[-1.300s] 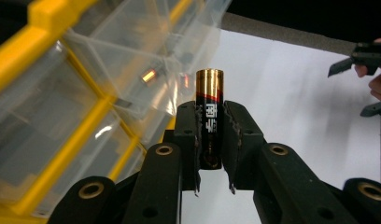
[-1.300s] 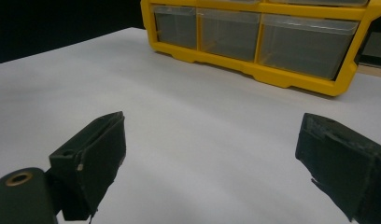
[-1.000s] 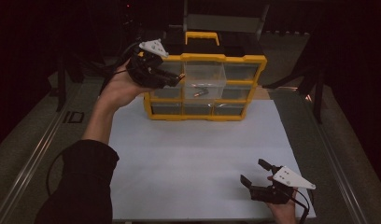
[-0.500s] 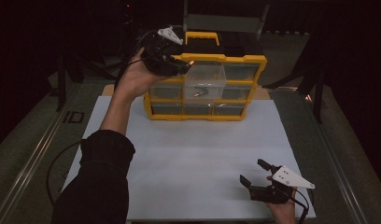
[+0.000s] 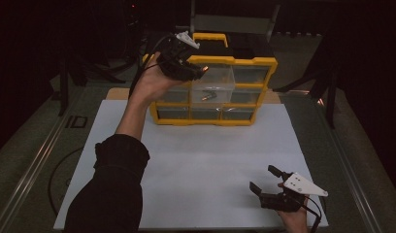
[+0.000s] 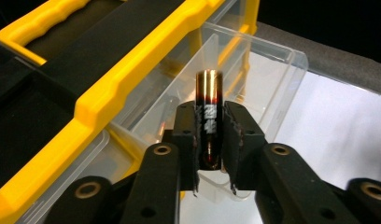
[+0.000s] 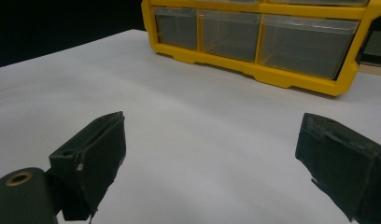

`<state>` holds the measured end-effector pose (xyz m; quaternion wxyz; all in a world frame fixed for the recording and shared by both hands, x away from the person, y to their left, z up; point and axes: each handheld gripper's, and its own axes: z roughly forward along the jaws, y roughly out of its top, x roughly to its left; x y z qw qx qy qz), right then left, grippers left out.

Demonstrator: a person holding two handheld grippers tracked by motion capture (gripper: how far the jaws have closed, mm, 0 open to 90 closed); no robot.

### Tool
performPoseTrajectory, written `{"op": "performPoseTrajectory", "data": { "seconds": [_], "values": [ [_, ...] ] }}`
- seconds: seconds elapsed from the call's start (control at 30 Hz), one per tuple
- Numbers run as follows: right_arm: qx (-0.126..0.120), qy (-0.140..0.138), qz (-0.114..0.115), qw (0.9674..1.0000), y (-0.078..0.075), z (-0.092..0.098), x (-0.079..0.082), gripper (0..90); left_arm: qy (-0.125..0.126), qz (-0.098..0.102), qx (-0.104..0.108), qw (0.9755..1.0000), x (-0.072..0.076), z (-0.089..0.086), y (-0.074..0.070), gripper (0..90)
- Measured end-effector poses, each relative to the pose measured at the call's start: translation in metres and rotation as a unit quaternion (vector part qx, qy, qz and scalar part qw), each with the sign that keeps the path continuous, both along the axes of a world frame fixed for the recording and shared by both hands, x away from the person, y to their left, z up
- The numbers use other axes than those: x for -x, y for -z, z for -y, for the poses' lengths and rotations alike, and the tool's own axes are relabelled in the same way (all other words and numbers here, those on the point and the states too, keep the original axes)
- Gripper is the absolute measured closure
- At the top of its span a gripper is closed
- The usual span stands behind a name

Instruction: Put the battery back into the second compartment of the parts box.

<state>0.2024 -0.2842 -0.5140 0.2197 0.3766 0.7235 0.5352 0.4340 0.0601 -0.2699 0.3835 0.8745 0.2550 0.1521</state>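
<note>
At the far left of the high view a metal rail runs along the table edge, and the white mat (image 5: 201,165) beside it lies bare from its near edge up to the organizer, leaving wide open room across the middle. The left gripper (image 5: 195,73) is raised at the top left corner of the yellow drawer organizer (image 5: 244,62), over the clear drawer (image 5: 218,77) that stands pulled out of the top row. In the left gripper view its black jaws stand narrow with a battery (image 6: 208,116) upright between them, the ridged pads against its dark sides and its brassy end rising clear above the jaw tips; the jaws have just been opening a little, yet the battery sits between them and has not dropped. Just behind and below the battery lie the drawer's clear walls, with the yellow frame and black lid to the left. Further right, a small dark object lies in a middle drawer. At the near right corner of the mat the right gripper (image 5: 266,178) rests low, well apart from the organizer, its jaws spread wide with nothing between them.
</note>
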Motion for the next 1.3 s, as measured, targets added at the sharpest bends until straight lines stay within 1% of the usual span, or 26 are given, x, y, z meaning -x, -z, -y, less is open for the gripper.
{"op": "performPoseTrajectory", "data": {
  "seconds": [0.03,0.07,0.1,0.13,0.17,0.2,0.23,0.27,0.3,0.33,0.37,0.43,0.5,0.63,0.73,0.77,0.87,0.9,0.93,1.03,1.1,1.17,1.23,1.3],
  "values": [
    [0.0,0.0,0.001,1.0,0.0,0.0,0.0,8.2,-0.005,-0.002,0.006,1.0,0.0,-0.002,0.0,59.9],
    [0.0,0.0,0.001,1.0,0.0,0.0,0.0,8.2,-0.011,-0.001,0.008,0.9999,0.0,-0.003,0.0,59.9],
    [-0.001,0.0,0.0,1.0,0.0,0.0,0.0,8.2,-0.016,0.003,0.01,0.9998,0.001,-0.005,0.0,53.7],
    [-0.001,0.0,0.001,1.0,0.0,0.0,0.0,8.2,-0.038,0.006,0.01,0.9992,0.002,-0.009,0.001,31.6],
    [-0.001,0.001,0.001,1.0,0.0,0.0,0.0,8.2,-0.046,0.005,0.007,0.9989,0.002,-0.012,0.002,24.1],
    [-0.001,0.001,0.001,1.0,0.0,0.0,0.0,8.2,-0.046,0.005,0.007,0.9989,0.002,-0.012,0.002,15.7],
    [-0.001,0.001,0.001,1.0,0.0,0.0,0.0,8.2,-0.05,0.0,0.007,0.9987,0.002,-0.014,0.002,12.4],
    [-0.001,0.001,0.001,1.0,0.0,0.0,0.0,8.2,-0.048,-0.002,0.008,0.9988,0.003,-0.017,0.003,12.4],
    [0.0,0.0,0.001,1.0,0.0,0.0,0.001,8.2,-0.054,0.0,0.003,0.9985,0.005,-0.021,0.005,8.5],
    [0.0,0.0,0.001,1.0,0.0,0.0,0.001,8.2,-0.054,0.0,0.003,0.9985,0.005,-0.021,0.005,6.3],
    [0.001,0.001,-0.001,1.0,-0.001,-0.001,0.001,8.2,-0.054,-0.003,0.004,0.9985,0.006,-0.024,0.006,5.4],
    [0.002,0.0,0.0,1.0,-0.001,-0.001,0.001,8.2,-0.056,0.0,0.001,0.9984,0.01,-0.032,0.01,3.0],
    [0.002,0.0,0.001,1.0,-0.001,-0.001,0.001,8.2,-0.056,0.001,0.003,0.9985,0.012,-0.035,0.011,2.2],
    [0.001,0.0,-0.002,1.0,-0.001,-0.001,0.001,8.2,-0.054,0.004,0.005,0.9985,0.019,-0.048,0.018,0.9],
    [0.002,0.001,-0.002,1.0,0.0,-0.002,0.001,8.2,-0.058,0.006,0.006,0.9983,0.025,-0.06,0.024,0.6],
    [0.002,0.001,-0.002,1.0,0.0,-0.002,0.001,8.2,-0.058,0.006,0.006,0.9983,0.025,-0.06,0.024,0.5],
    [0.004,-0.001,0.001,1.0,0.0,-0.002,0.001,8.2,-0.063,0.007,0.017,0.9979,0.037,-0.074,0.037,0.4],
    [0.004,-0.001,0.001,1.0,0.0,-0.002,0.001,8.2,-0.063,0.007,0.017,0.9979,0.037,-0.074,0.037,0.3],
    [0.004,-0.001,0.001,1.0,0.0,-0.002,0.001,8.2,-0.065,0.01,0.018,0.9976,0.042,-0.079,0.043,0.3],
    [0.004,-0.002,0.0,1.0,0.0,-0.002,0.001,8.2,-0.069,0.014,0.018,0.9974,0.049,-0.086,0.053,0.3],
    [0.004,-0.003,0.001,1.0,0.0,-0.002,0.002,8.2,-0.072,0.013,0.021,0.9971,0.053,-0.092,0.059,0.3],
    [0.004,-0.002,0.001,1.0,0.0,-0.003,0.002,8.2,-0.079,0.017,0.023,0.9965,0.059,-0.099,0.067,0.3],
    [0.004,-0.002,0.0,1.0,0.0,-0.003,0.002,8.2,-0.081,0.016,0.027,0.9962,0.063,-0.105,0.072,0.3],
    [0.005,-0.003,0.0,1.0,0.0,-0.003,0.001,8.2,-0.081,0.019,0.029,0.9962,0.069,-0.11,0.078,0.3]
  ]
}}
